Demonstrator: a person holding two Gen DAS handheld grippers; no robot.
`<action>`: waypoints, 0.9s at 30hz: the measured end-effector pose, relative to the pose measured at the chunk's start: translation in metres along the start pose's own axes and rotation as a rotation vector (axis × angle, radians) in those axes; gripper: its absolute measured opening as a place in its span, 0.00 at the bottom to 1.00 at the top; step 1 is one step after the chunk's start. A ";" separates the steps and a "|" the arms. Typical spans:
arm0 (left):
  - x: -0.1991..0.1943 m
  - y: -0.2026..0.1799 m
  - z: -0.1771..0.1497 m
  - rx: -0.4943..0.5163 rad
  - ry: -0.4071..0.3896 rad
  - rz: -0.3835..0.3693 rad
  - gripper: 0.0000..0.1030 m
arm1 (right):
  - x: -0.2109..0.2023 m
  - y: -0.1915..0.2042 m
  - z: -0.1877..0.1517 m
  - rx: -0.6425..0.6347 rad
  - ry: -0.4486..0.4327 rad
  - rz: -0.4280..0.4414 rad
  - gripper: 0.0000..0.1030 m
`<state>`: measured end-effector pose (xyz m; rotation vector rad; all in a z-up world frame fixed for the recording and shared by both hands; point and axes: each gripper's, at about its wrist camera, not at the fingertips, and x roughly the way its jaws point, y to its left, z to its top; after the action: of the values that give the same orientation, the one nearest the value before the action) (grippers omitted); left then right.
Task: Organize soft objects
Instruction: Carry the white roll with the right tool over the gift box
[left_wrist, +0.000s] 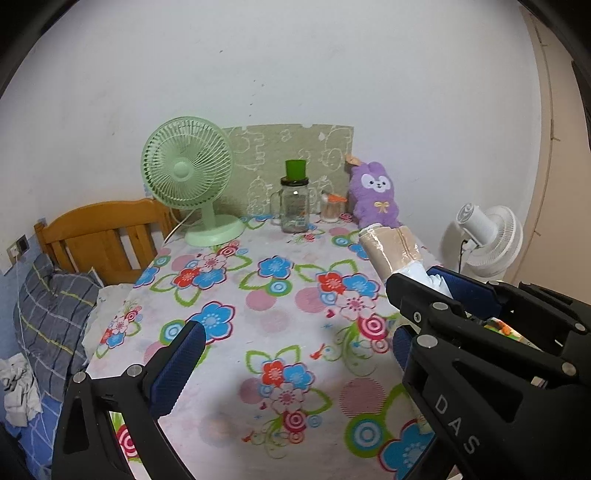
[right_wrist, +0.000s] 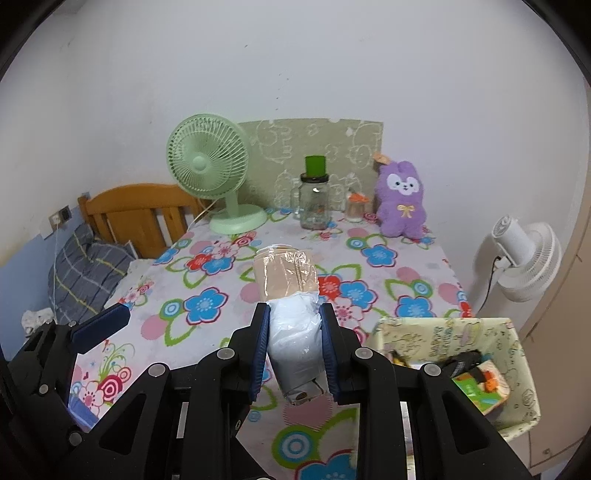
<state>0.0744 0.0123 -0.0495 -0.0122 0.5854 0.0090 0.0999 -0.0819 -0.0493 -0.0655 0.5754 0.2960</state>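
The right gripper (right_wrist: 293, 332) is clamped on a plastic-wrapped roll (right_wrist: 291, 295), held above the floral table (right_wrist: 207, 302) left of the fabric bin (right_wrist: 517, 369); the left gripper (left_wrist: 295, 354) hangs empty, jaws apart

Storage bin (right_wrist: 517, 354): contents jumbled, too small to identify; near corner hidden behind the right gripper (right_wrist: 293, 325). Wrapped bundle (right_wrist: 291, 332): print on its lower end illegible. Small jar (left_wrist: 330, 208) beside the plush rabbit (left_wrist: 373, 195): contents unclear, possibly toothpicks. Bed (left_wrist: 40, 332): cut off at the frame edge.
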 end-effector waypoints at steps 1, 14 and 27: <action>-0.001 -0.004 0.001 0.003 -0.003 -0.006 0.99 | -0.003 -0.004 0.000 0.004 -0.004 -0.007 0.28; 0.004 -0.049 0.006 0.050 -0.013 -0.063 0.99 | -0.017 -0.048 -0.005 0.049 -0.017 -0.067 0.28; 0.022 -0.093 0.003 0.093 0.016 -0.120 0.99 | -0.014 -0.096 -0.017 0.116 0.004 -0.128 0.28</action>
<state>0.0953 -0.0809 -0.0577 0.0426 0.5997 -0.1346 0.1078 -0.1797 -0.0576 0.0091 0.5882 0.1378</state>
